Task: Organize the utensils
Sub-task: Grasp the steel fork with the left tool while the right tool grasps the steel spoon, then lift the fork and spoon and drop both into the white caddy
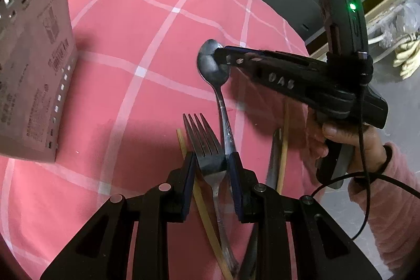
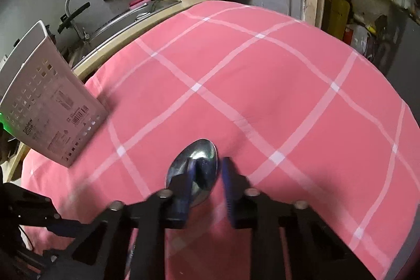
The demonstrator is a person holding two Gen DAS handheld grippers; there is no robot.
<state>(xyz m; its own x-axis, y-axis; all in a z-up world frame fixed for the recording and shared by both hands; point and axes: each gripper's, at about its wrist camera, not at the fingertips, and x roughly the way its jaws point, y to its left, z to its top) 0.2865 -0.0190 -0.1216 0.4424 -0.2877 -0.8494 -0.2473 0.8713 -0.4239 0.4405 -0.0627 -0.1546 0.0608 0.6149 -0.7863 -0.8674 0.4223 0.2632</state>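
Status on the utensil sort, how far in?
Done: nothing visibly stowed; the holder's inside is hidden. In hand: left gripper shut on the fork and spoon handle; right gripper pinching the spoon bowl. Left: chopsticks and a dark utensil still on the cloth.

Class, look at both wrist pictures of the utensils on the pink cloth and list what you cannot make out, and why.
- Handle ends of the fork, spoon and chopstick: left wrist view, hidden behind the left gripper.
- Dark utensil beside them: left wrist view, shadowed, kind unclear.
- Inside of the utensil holder: both views, cut off at the edge.
- Right gripper pads on the spoon bowl: right wrist view, blurred.
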